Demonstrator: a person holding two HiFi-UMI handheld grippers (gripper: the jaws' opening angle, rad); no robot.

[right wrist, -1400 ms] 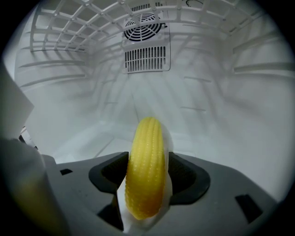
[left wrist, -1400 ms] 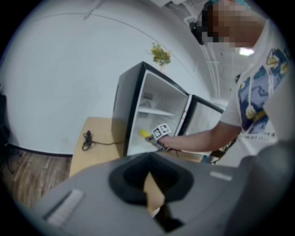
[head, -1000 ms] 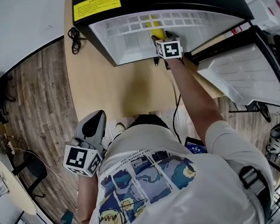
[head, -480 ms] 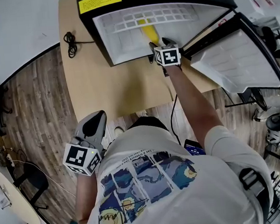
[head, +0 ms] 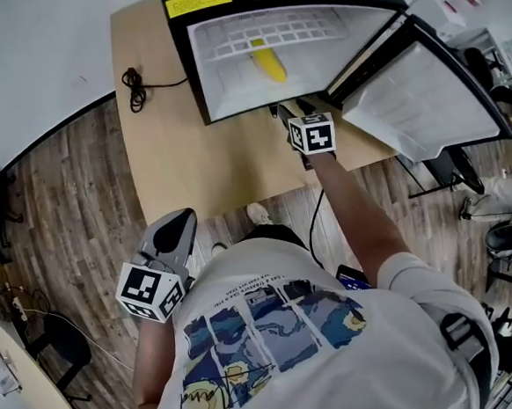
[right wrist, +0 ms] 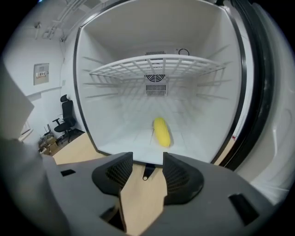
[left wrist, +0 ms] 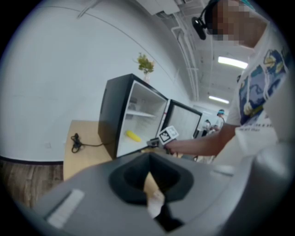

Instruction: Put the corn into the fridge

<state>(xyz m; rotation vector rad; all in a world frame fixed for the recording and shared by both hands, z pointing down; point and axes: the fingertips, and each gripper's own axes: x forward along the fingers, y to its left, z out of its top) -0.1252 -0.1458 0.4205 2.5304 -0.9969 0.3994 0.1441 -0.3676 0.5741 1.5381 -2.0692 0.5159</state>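
Observation:
The yellow corn (head: pixel 269 64) lies alone on the white floor of the open black fridge (head: pixel 230 95), below its wire shelf (right wrist: pixel 156 62). The right gripper view shows the corn (right wrist: pixel 161 131) a short way ahead of the jaws. My right gripper (head: pixel 282 111) hovers over the table just outside the fridge's front edge. Its jaws are closing, apart from each other, with nothing between them (right wrist: pixel 147 168). My left gripper (head: pixel 174 228) hangs low at the left beside the person's body. It is shut and holds nothing (left wrist: pixel 150 179).
The fridge stands on a light wooden table (head: pixel 200 168). Its door (head: pixel 424 98) is swung wide open to the right. A coiled black cable (head: pixel 134 85) lies on the table left of the fridge. Wooden floor surrounds the table.
My right gripper has drawn back out of the fridge towards the table's front edge. The corn stays lying on the fridge floor. The left gripper has barely shifted.

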